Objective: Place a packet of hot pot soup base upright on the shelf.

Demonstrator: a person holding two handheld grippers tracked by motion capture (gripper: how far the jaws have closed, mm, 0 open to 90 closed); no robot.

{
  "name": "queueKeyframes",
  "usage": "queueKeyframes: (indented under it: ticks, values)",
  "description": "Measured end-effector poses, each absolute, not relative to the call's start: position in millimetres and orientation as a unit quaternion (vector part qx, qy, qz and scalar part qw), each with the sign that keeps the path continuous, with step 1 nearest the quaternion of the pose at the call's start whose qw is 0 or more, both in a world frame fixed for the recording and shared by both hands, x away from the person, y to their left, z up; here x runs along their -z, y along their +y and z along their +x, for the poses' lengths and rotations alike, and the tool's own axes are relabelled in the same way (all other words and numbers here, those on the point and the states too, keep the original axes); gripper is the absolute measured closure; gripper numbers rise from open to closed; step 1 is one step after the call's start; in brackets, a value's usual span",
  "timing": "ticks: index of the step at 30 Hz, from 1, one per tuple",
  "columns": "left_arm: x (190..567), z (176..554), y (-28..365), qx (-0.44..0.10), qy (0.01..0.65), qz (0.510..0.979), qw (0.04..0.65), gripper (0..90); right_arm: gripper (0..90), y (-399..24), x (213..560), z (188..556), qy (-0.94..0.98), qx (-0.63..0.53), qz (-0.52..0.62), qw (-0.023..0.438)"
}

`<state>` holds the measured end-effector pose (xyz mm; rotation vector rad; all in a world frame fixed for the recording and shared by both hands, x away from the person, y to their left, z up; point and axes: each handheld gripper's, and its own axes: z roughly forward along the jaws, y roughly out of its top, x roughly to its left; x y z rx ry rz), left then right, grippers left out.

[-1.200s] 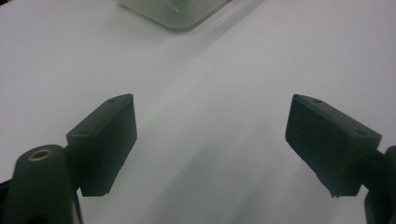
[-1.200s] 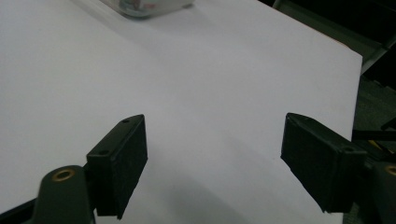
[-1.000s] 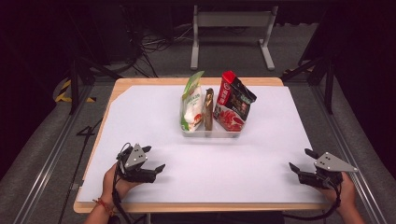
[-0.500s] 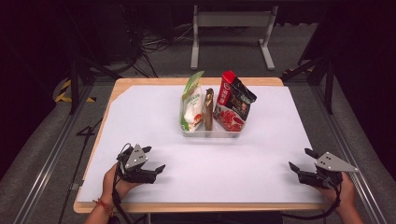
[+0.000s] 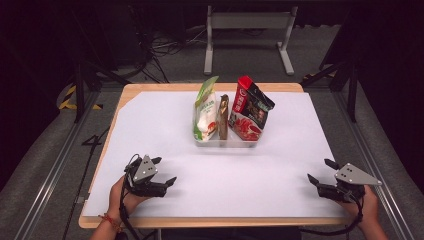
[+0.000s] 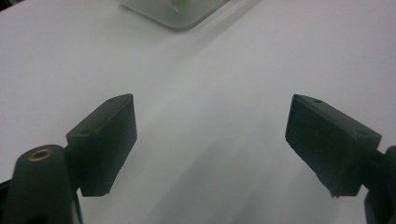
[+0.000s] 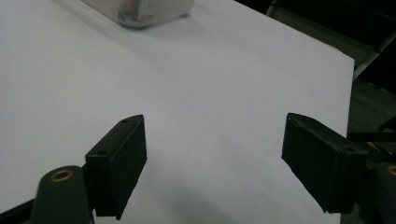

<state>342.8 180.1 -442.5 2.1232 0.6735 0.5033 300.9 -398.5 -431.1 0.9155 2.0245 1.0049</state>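
Observation:
A clear plastic bin (image 5: pixel 227 142) stands mid-table on the white sheet. In it stand a green and white bag (image 5: pixel 205 111), a thin brown packet (image 5: pixel 223 117) and a red and black bag (image 5: pixel 250 111). My left gripper (image 5: pixel 164 170) rests near the front left edge, held by a hand, jaws wide apart and empty. My right gripper (image 5: pixel 320 171) rests near the front right corner, also open and empty. The left gripper view has its jaws (image 6: pixel 210 140) spread over bare white sheet with the bin's corner (image 6: pixel 175 11) far ahead. The right gripper (image 7: pixel 212 158) faces the bin's base (image 7: pixel 144 11).
The white sheet (image 5: pixel 150 125) covers a wooden table (image 5: pixel 125 95) with its edges showing at the back and front. Metal rails run along both sides on the grey floor. A metal stand (image 5: pixel 247 30) and cables lie beyond the far edge.

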Motion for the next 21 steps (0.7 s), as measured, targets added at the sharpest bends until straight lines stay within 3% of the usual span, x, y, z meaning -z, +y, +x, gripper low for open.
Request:
queueKeyframes:
  ticks: [21]
  values:
    - [443.1,341.0,182.3,-0.201,0.274,0.844,0.414,17.2,22.5,-393.5,431.0,303.9,0.781,-0.390,0.350,0.340]
